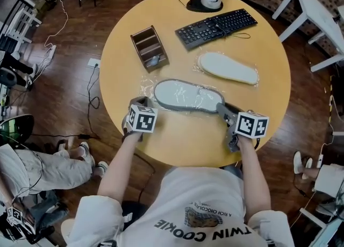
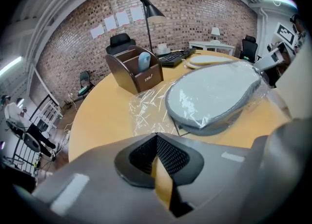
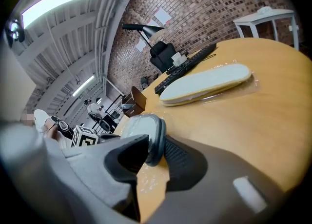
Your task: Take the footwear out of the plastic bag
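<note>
Round wooden table [image 1: 129, 63] in a brick-walled room: on its near half lies the grey slipper [image 1: 188, 96], still inside the clear plastic bag [image 1: 148, 87], its long axis running crosswise in front of the person from one gripper to the other. The right gripper [image 3: 153, 152] is clamped on the slipper's right-hand end. The left gripper [image 2: 156, 137] sits at the opposite end, jaws pressed together, apparently on the bag's crumpled film. The pull-out should probably run rightward along that axis, away from the left gripper.
</note>
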The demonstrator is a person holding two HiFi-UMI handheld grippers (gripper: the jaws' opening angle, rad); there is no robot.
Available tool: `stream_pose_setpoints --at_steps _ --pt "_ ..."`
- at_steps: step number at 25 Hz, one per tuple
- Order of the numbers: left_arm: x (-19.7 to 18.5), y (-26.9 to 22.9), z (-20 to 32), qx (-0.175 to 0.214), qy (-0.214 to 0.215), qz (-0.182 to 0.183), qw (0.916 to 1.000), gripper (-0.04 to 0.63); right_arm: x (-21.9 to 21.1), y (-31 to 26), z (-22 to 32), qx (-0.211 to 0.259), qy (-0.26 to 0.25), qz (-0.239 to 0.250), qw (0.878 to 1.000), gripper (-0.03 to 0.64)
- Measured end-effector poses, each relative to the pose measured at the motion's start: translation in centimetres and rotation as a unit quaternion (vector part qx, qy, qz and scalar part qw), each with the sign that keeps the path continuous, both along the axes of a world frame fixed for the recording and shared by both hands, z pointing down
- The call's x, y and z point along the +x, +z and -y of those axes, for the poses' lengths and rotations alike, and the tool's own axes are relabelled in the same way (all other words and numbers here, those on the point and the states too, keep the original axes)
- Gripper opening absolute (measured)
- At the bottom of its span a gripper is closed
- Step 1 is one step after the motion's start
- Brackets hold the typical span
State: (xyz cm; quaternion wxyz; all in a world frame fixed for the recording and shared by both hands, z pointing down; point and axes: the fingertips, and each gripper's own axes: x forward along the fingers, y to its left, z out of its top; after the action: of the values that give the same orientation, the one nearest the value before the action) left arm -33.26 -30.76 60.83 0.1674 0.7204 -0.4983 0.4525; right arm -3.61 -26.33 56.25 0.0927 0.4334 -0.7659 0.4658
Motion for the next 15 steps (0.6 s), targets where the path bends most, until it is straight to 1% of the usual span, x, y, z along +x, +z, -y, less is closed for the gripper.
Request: stream_pose_setpoints --at_steps 5,9,15 --pt "0.0 0.0 0.1 0.003 -0.007 0.021 0.9997 0.006 1.3 -1.0 -0.2 0.033 0.007 -0.039 0.999 0.098" --pt "-0.1 0.1 0.1 0.0 -0.013 0.033 0.9994 0.006 2.1 -1.4 -0.2 0.043 0.011 -0.058 0.997 0.098" --pt "0.0 0.0 0.1 0.002 -0.019 0.045 0.9988 0.006 3.7 -2.1 -0.5 0.053 0.019 -0.072 0.996 0.098"
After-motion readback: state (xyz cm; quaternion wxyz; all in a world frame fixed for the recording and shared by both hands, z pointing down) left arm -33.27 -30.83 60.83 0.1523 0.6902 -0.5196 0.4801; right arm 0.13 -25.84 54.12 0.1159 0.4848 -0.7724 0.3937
